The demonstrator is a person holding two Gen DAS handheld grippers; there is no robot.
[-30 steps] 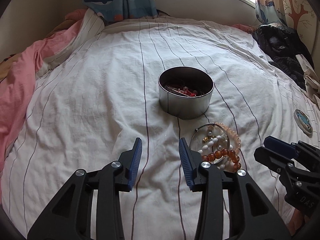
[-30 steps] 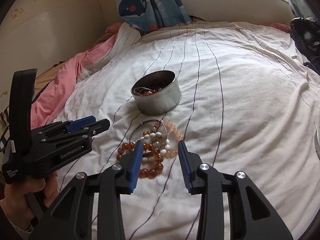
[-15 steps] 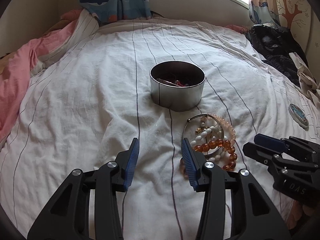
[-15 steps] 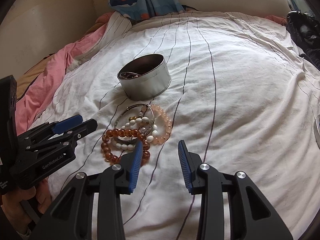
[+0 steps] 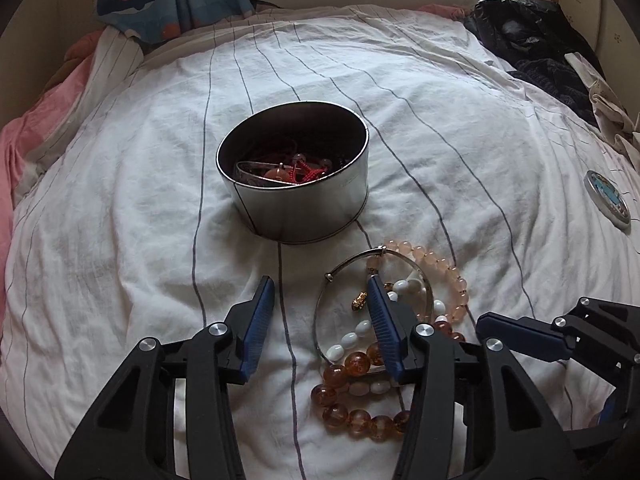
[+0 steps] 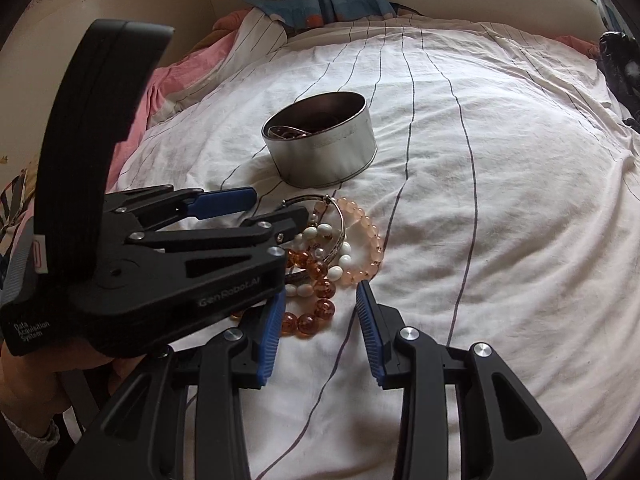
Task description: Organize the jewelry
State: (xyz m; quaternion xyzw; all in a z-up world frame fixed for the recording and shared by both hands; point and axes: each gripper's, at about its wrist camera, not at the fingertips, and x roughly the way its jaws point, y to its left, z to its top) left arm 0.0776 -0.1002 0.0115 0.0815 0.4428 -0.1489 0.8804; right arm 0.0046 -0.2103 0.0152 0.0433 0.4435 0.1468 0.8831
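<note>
Bracelets (image 5: 372,344) now lie under the left claw (image 5: 320,312), its empty jaws just opening wider.

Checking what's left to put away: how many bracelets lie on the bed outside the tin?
4, piled before the tin: amber beads nearest, white beads, pink beads on the right, silver bangle. Others may hide beneath.

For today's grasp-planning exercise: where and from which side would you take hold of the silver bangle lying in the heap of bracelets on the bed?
Grip the silver bangle at its bare arc nearest the tin, coming down from above with one finger inside the ring and one outside. It lies flat, and only that stretch looks free of the bead bracelets crossing the rest. The left hand-held gripper, jaws just opening with nothing between them, is nearest.
</note>
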